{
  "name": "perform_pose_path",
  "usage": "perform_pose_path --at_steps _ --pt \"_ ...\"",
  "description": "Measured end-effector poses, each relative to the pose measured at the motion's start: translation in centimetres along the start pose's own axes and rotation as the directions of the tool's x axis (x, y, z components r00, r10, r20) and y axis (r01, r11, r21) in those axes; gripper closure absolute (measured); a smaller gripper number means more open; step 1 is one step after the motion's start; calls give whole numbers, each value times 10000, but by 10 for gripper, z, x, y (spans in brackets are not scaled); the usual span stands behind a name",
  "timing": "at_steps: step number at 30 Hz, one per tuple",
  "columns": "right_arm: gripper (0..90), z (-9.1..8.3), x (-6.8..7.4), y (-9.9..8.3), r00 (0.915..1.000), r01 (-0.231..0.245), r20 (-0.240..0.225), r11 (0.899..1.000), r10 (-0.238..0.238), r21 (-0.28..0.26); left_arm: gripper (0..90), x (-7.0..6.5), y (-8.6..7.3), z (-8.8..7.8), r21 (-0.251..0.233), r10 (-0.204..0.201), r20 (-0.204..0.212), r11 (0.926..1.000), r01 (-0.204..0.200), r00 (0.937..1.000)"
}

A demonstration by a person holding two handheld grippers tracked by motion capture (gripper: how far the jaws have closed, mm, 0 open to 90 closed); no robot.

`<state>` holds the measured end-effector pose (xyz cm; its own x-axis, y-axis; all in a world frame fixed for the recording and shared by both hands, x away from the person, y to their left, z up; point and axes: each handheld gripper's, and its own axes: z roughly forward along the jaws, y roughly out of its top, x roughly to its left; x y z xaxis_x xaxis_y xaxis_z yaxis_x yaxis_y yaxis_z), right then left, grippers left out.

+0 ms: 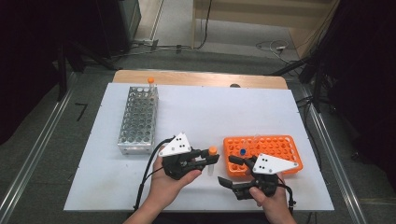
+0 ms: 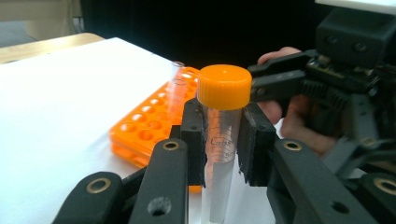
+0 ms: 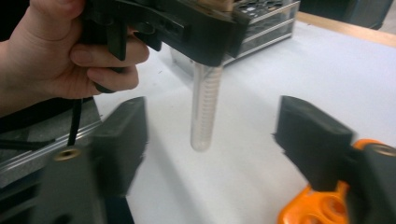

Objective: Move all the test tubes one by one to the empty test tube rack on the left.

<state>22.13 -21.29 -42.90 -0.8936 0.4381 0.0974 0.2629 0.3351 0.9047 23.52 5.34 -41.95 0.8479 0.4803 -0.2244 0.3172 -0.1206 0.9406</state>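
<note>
The work in hand looks like moving capped tubes between two racks, and it seems to be near the middle of one transfer. The left tongs (image 1: 205, 158) are closed on a clear tube with an orange cap (image 2: 223, 121), gripping it just under the cap. The tube hangs upright in the air above the white tabletop (image 1: 201, 112), between the two racks and close to the left edge of the orange rack (image 1: 280, 147). The right tongs (image 1: 233, 171) stand wide apart with nothing between them, just beside the tube; in the right gripper view the tube's round bottom (image 3: 203, 112) hangs free between the two black pads.

What is left, as I judge it, is to carry this tube to a rack and set it into a hole.

Counting: there are two racks, one orange and one metal rack (image 1: 138, 120). One tube with an orange cap (image 1: 151, 83) stands at the far end of the metal rack, and one is held. In the orange rack I see one clear uncapped tube (image 1: 255, 140) and one small blue thing (image 1: 243, 152), perhaps a cap; I cannot tell more.
</note>
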Motion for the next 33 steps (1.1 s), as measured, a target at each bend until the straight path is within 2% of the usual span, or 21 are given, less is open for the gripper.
perform_pose_path --at_steps 11,15,24,33 --pt "2 -29 -22 5 9990 -310 307 9982 326 -520 748 18 2 -15 -195 -192 -605 9996 180 9980" --pt "0 -39 -30 4 9975 -468 502 9974 495 -549 748 26 5 -21 -314 -253 -869 9992 227 9959" --pt "0 -59 -54 -5 9899 -836 1101 9949 895 -573 748 48 18 -40 -808 -338 -1660 9965 206 9855" --pt "0 -77 -72 -13 9777 -1037 1756 9920 1150 -723 748 72 20 -47 -812 -505 -2273 9962 328 9725"
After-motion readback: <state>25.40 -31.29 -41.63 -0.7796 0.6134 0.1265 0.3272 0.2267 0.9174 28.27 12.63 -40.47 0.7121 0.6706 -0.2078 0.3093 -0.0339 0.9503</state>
